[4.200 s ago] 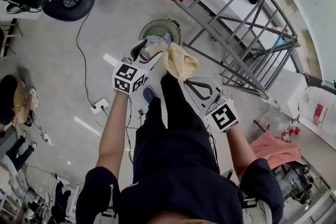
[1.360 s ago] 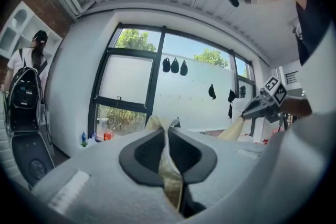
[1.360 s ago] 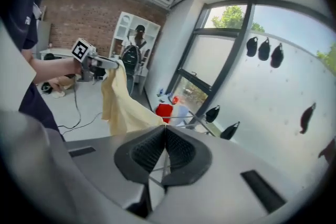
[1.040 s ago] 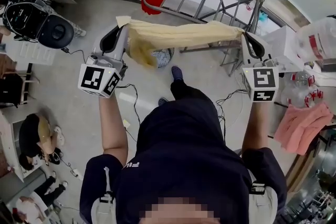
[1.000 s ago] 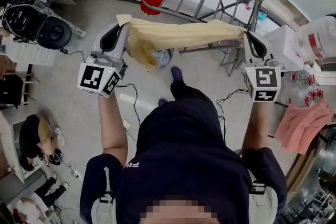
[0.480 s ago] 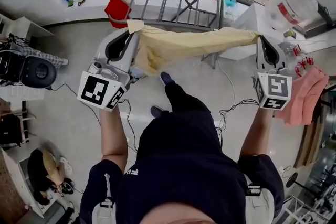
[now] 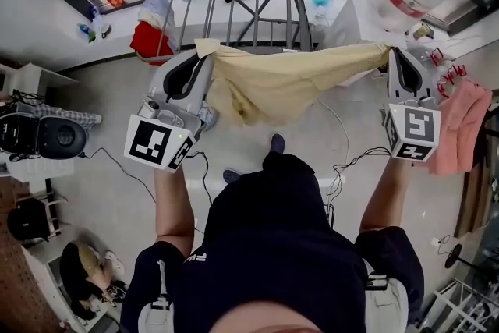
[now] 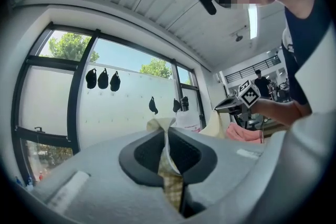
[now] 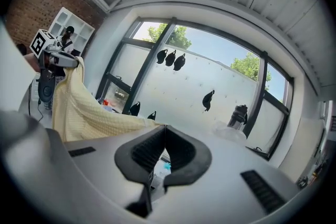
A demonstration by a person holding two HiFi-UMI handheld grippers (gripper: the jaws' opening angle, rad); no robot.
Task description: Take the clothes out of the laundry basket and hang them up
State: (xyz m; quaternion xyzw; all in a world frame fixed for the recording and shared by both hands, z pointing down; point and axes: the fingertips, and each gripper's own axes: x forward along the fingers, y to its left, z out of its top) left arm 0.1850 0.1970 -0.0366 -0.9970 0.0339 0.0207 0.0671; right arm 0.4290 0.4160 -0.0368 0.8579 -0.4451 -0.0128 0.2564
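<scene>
Cloth (image 7: 288, 82) is brought closer to rack (image 7: 256, 10) than a second ago, stretched between left gripper (image 7: 205, 52) and right gripper (image 7: 392, 53), both jaws clamped on its edge. Slack middle could be snagged on a rail.

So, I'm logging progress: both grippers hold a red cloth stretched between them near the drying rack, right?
No: the cloth stretched between the left gripper and right gripper is pale yellow, not red, as the head view shows. It is near the drying rack.
</scene>
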